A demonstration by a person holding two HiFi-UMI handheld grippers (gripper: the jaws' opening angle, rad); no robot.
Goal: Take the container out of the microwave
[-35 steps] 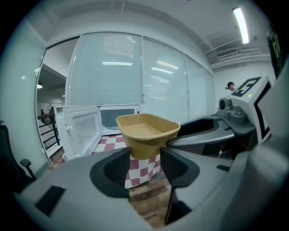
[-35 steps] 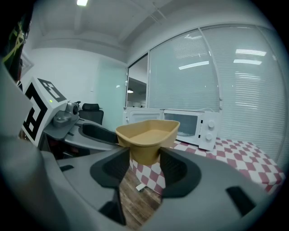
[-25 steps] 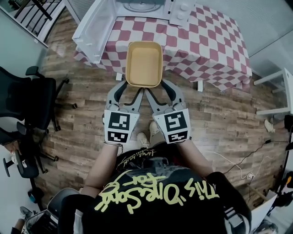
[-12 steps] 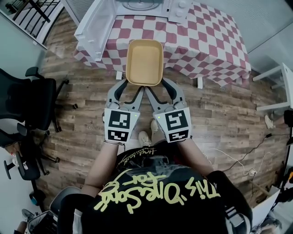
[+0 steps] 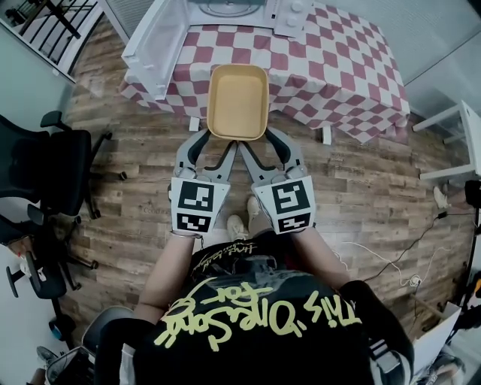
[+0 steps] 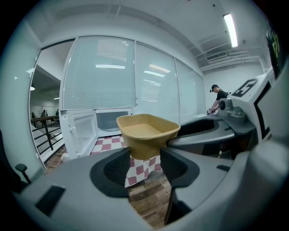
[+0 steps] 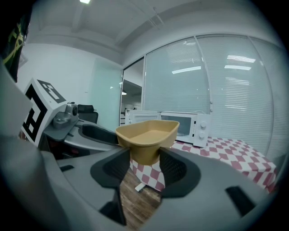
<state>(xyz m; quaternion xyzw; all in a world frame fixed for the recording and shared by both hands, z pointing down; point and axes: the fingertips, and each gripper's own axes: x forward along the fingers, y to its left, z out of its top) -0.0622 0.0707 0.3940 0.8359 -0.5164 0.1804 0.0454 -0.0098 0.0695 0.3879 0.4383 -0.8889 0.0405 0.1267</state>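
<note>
The yellow-tan, rounded-rectangular plastic container is out of the microwave and in the air. It hangs above the front edge of the tabletop, with its near end over the floor, and it looks empty. Both grippers carry it by that near end. The left gripper has its jaws clamped on the left part of the near wall, and the left gripper view shows the container pinched between the two dark pads. The right gripper grips the right part in the same way, and in the right gripper view the container sits wedged between its jaws.

Behind the container, the white microwave stands at the far edge of the red-and-white checkered tabletop. Its white door is swung wide open to the left and the cavity appears vacant. Wood-plank floor runs under the person, and a black office chair stands well off to the left.

Over the last second almost nothing has shifted: the container has stayed in nearly the same spot in the head view, level and gripped in the same way. That suggests the removal itself is effectively done. What probably remains is only to set the container down somewhere on the tabletop, keeping both grips even so it does not tip.
</note>
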